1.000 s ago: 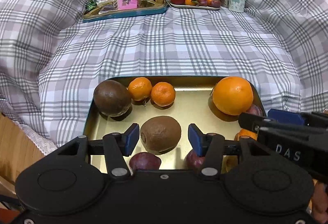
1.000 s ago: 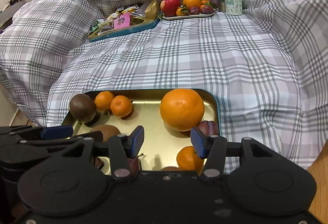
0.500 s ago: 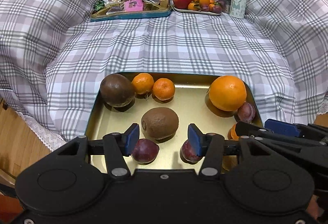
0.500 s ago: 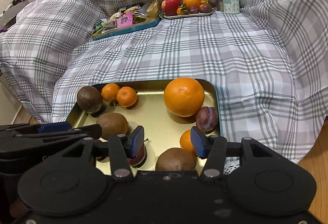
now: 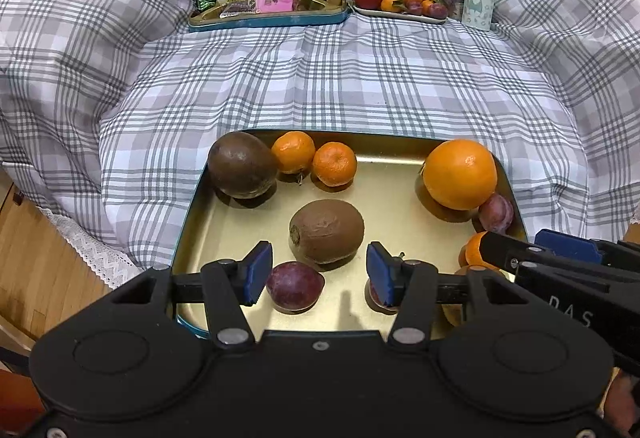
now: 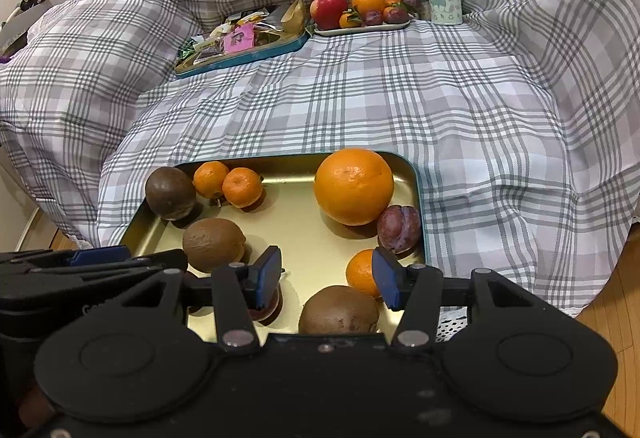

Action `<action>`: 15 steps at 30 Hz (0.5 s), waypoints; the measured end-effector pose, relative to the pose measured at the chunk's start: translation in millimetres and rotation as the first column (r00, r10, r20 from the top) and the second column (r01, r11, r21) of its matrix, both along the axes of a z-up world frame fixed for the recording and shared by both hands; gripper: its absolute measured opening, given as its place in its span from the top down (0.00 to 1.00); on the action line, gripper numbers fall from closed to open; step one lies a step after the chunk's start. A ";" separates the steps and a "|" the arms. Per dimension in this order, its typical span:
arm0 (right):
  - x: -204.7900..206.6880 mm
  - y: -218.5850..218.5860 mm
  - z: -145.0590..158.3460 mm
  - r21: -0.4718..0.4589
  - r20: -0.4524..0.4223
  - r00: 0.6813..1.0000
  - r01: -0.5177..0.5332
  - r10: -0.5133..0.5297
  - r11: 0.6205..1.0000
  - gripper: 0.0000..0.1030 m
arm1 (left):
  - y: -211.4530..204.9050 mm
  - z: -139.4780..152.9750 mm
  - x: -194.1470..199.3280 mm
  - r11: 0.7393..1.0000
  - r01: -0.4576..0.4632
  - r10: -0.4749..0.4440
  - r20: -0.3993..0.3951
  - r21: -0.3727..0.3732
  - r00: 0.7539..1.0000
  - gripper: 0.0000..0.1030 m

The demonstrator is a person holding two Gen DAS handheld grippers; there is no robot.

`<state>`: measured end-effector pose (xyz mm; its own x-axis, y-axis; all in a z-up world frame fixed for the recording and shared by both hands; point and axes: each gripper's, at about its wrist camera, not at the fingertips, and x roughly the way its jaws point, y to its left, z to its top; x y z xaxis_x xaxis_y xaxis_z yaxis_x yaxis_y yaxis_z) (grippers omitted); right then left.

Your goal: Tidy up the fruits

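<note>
Fruit sits loose on the gold tray point(image 5: 192, 238). Both claws, left gripper point(image 5: 316, 270) and right gripper point(image 6: 326, 278), gape empty; a nudge could roll the kiwi point(image 5: 326, 230) away

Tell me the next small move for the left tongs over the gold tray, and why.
Probably ease the left tongs forward and down around the kiwi. They stand open and empty, the kiwi lies almost centred just ahead of them with bare tray around it, and only the plum below crowds the approach.
</note>
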<state>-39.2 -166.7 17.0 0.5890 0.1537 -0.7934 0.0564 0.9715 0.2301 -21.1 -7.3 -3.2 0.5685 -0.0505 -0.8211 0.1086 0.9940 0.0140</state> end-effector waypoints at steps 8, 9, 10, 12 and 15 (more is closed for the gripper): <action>0.8 -0.9 -0.9 0.003 -0.004 1.000 0.000 0.000 1.000 0.47 | 1.0 -0.6 0.9 1.000 -0.002 0.002 -0.012 -0.009 1.000 0.45; 1.0 -0.9 -1.0 0.004 -0.004 1.000 0.000 0.000 1.000 0.47 | 0.6 -0.5 1.2 1.000 -0.001 0.001 -0.012 -0.007 1.000 0.45; 0.9 -0.6 -0.8 0.004 -0.004 1.000 0.001 -0.001 1.000 0.47 | 0.4 -0.6 1.0 1.000 0.001 -0.001 -0.012 -0.006 1.000 0.45; 1.0 -0.2 -0.6 0.004 -0.005 1.000 0.001 -0.001 1.000 0.47 | -0.2 -0.8 0.5 1.000 0.005 -0.005 -0.013 -0.004 1.000 0.45; 1.0 -0.2 -0.4 0.004 -0.004 1.000 0.001 -0.001 1.000 0.47 | -0.7 -1.0 0.9 1.000 0.007 -0.007 -0.016 -0.004 1.000 0.45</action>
